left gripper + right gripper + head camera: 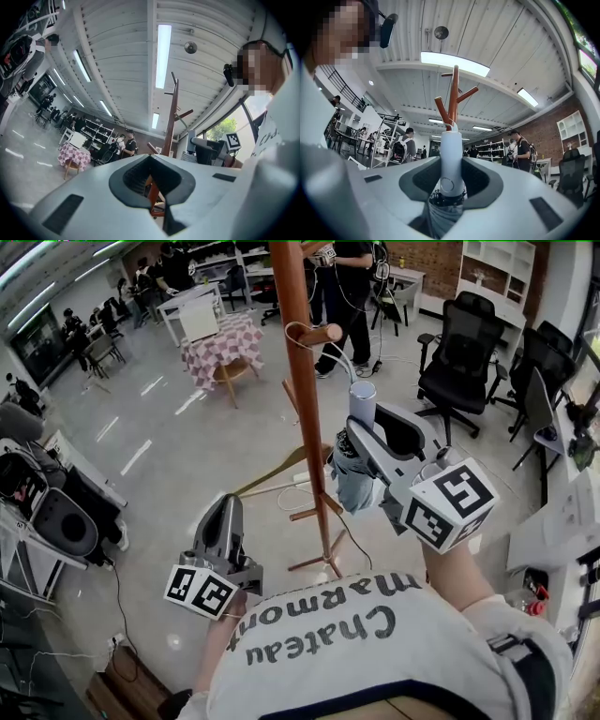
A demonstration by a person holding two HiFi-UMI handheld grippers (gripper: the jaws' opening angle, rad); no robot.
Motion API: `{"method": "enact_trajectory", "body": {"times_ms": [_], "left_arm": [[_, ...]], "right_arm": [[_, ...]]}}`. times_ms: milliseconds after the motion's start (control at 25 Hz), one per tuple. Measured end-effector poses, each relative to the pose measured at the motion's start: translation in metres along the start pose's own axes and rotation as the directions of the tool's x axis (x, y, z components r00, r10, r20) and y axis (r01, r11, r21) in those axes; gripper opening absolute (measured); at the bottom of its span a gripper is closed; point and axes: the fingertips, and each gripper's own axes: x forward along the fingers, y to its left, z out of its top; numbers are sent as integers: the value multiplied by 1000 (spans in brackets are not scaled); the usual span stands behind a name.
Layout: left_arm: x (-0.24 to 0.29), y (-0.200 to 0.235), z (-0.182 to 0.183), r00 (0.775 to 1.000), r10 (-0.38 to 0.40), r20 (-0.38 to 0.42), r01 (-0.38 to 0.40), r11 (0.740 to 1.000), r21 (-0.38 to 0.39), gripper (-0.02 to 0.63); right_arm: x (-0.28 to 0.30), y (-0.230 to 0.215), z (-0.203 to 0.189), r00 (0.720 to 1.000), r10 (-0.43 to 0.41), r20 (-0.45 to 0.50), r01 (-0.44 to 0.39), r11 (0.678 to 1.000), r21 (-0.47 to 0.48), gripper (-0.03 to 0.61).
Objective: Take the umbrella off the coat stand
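The brown wooden coat stand rises in the middle of the head view, just left of my right gripper. That gripper is shut on the folded umbrella, gripping just below its pale blue handle, with the grey-blue canopy hanging under the jaws. The umbrella's white strap loops over a peg of the stand. In the right gripper view the handle stands upright between the jaws, with the stand behind it. My left gripper is lower left of the stand, shut and holding nothing.
Black office chairs stand at the right. A table with a checked cloth and several people are farther back. Dark equipment sits at the left, and a cable runs across the floor by the stand's feet.
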Motion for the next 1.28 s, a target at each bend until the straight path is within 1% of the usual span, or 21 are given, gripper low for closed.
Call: {"method": "enact_trajectory", "body": {"times_ms": [280, 480, 760, 960, 1280], "left_arm": [[2, -5, -6, 1000, -12, -3, 12, 1000, -8, 23], [-4, 0, -2, 1000, -12, -2, 12, 1000, -9, 23], [-5, -4, -8, 1000, -1, -8, 0, 1000, -19, 23], [0, -3, -7, 1000, -10, -10, 10, 1000, -17, 23], [-1, -9, -7, 1000, -11, -8, 11, 1000, -17, 23]], "right_arm": [[-16, -9, 11, 999, -39, 27, 39, 999, -18, 149], [-17, -7, 14, 998, -56, 34, 56, 998, -3, 149], [-26, -10, 20, 997, -41, 59, 40, 999, 11, 149], [-28, -8, 32, 994, -30, 100, 30, 1000, 4, 149], [-38, -7, 50, 990, -24, 138, 25, 1000, -9, 149]]}}
